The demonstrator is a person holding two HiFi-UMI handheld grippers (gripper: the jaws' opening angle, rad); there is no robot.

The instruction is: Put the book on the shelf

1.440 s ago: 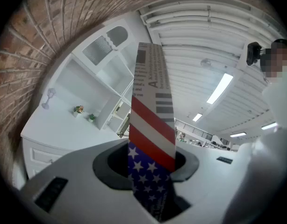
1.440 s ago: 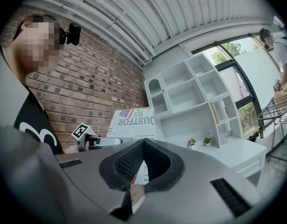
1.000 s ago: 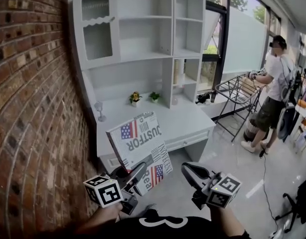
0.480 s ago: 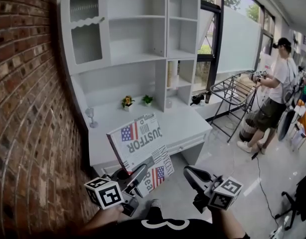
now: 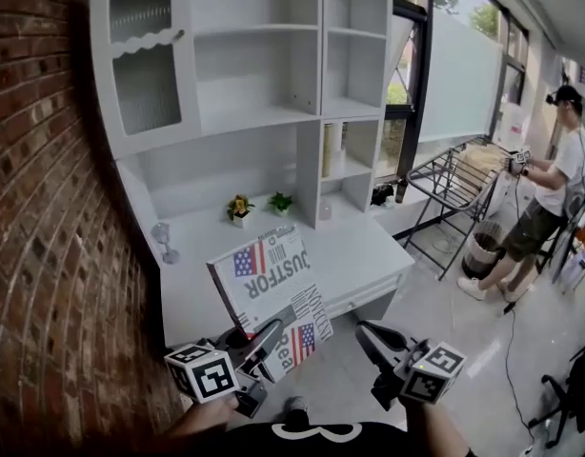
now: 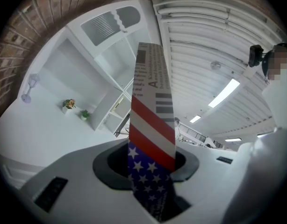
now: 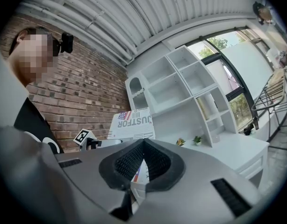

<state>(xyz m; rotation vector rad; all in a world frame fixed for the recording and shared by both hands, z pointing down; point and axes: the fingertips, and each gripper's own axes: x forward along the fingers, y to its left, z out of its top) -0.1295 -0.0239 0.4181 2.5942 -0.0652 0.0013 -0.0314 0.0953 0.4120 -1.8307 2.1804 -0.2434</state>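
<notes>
left gripper view, unlike head view, shows left claw (image 6: pixel 152 164) pinching book (image 6: pixel 150 101).

A large white book (image 5: pixel 264 279), printed with an American flag and the word JUSTFOR, was tilted on edge with its lower part clamped in the left gripper (image 5: pixel 272 329). It hung below and in front of the white shelf unit (image 5: pixel 264 112), which had open compartments.

Bottom of book (image 5: pixel 264 279) behind left gripper (image 5: pixel 272 332)
</notes>
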